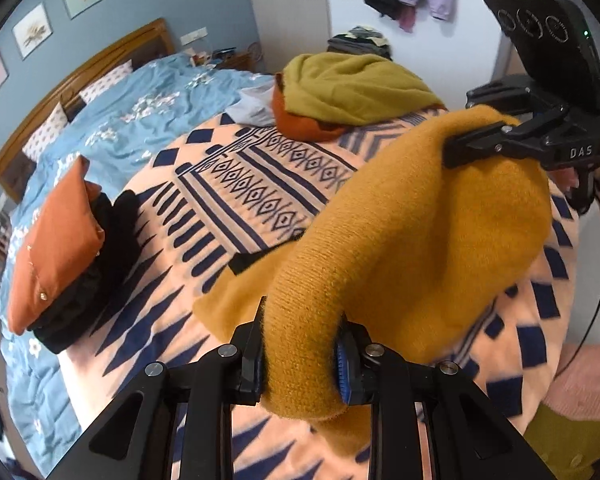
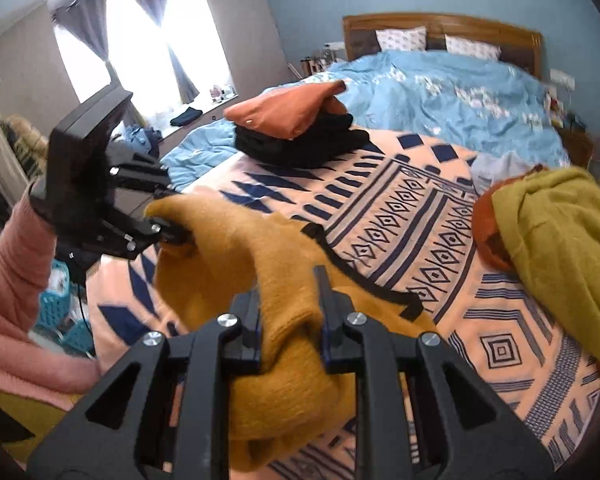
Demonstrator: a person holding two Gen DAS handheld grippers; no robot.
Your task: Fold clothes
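Two tongs, left tongs (image 1: 300,354) and right tongs (image 2: 288,320), clamped on mustard knit sweater (image 1: 420,248), draped, black-trimmed.

The sweater (image 1: 440,248) is fuzzy mustard knit, ribbed at the near edge. Both grippers (image 1: 300,356) (image 2: 288,320) are matt black plastic with shiny metal bolts. The blanket (image 1: 228,184) looks soft and matt; the far headboard (image 2: 440,26) is glossy wood.
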